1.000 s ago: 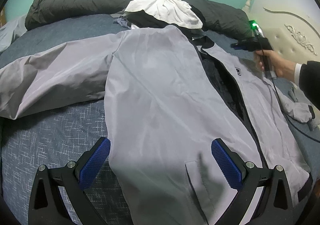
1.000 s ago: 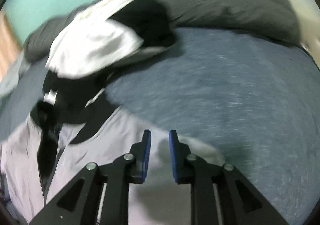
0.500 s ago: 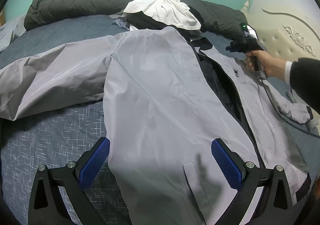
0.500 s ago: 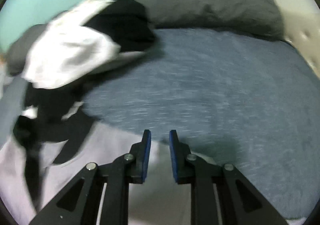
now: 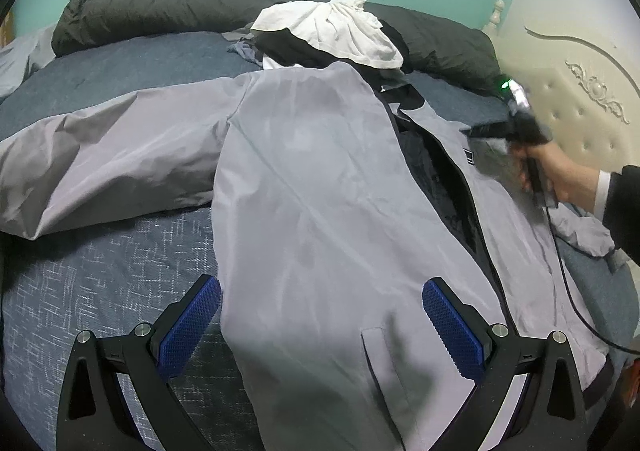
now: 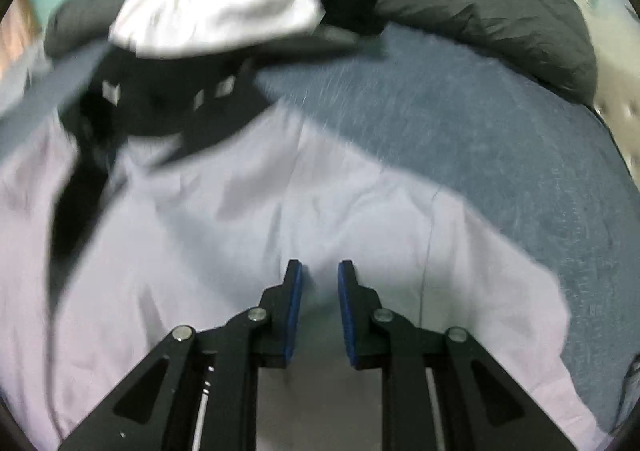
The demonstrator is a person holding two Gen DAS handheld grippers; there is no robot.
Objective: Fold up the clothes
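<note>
Jacket spread out on the bed, both grippers empty

Grey jacket (image 5: 320, 187) lies flat on the blue bed (image 5: 100, 291), front unzipped, one sleeve stretched out sideways. Beyond its collar sits a white and black clothes pile (image 5: 340, 31), with a dark duvet (image 5: 160, 7) behind that. Left hand-held gripper (image 5: 322, 325) hovers over the jacket's hem with its jaws spread wide, gripping nothing. Right hand-held gripper (image 6: 319, 307), held in a hand (image 5: 560, 175), is over the jacket's shoulder, jaws nearly closed with a narrow gap and no fabric between them.

- Blurred by motion throughout the right wrist view: white garment (image 6: 216, 7).
- Smeared in the left wrist view: right gripper (image 5: 486, 129).
- Cut off at the frame's bottom: jacket (image 5: 320, 211) hem.
</note>
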